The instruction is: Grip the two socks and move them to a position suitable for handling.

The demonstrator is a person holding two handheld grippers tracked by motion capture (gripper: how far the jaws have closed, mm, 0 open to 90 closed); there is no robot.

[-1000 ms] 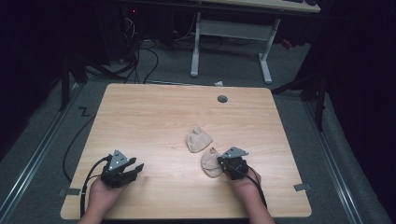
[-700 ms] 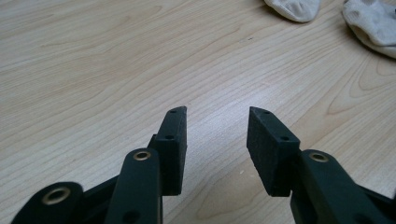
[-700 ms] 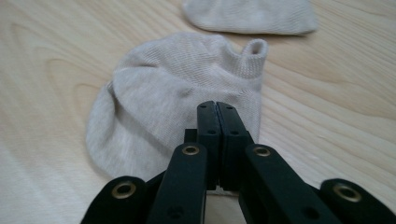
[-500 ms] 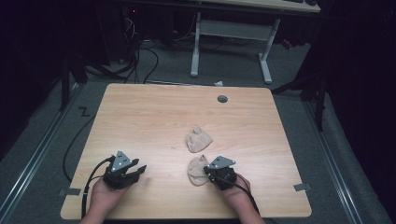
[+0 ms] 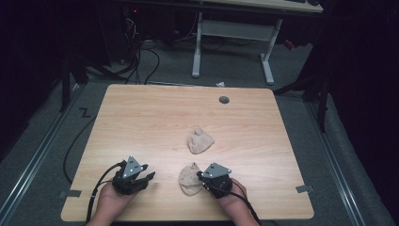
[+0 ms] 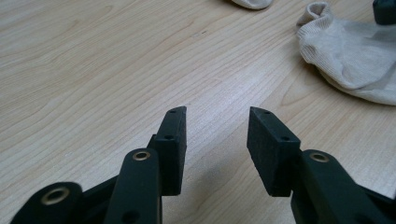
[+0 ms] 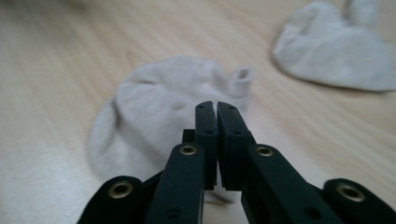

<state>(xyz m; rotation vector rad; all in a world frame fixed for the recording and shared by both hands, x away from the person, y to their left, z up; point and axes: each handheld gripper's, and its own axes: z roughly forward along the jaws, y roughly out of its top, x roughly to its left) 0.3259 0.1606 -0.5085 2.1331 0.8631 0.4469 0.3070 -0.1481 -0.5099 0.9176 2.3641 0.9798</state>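
Dragged leftward since earlier: near sock (image 5: 190, 179) with right gripper (image 5: 202, 180), jaws pinched on its edge | left gripper (image 5: 149, 176) gaping, empty | far sock (image 5: 200, 141) mid-table (image 5: 141, 122) | risk: thin pinch slips, sock bunches

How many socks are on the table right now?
2. One beige sock lies near the front edge, right at the right hand-held gripper, whose jaws are shut. The other sock lies apart from it, nearer the table's middle. None looks hidden.
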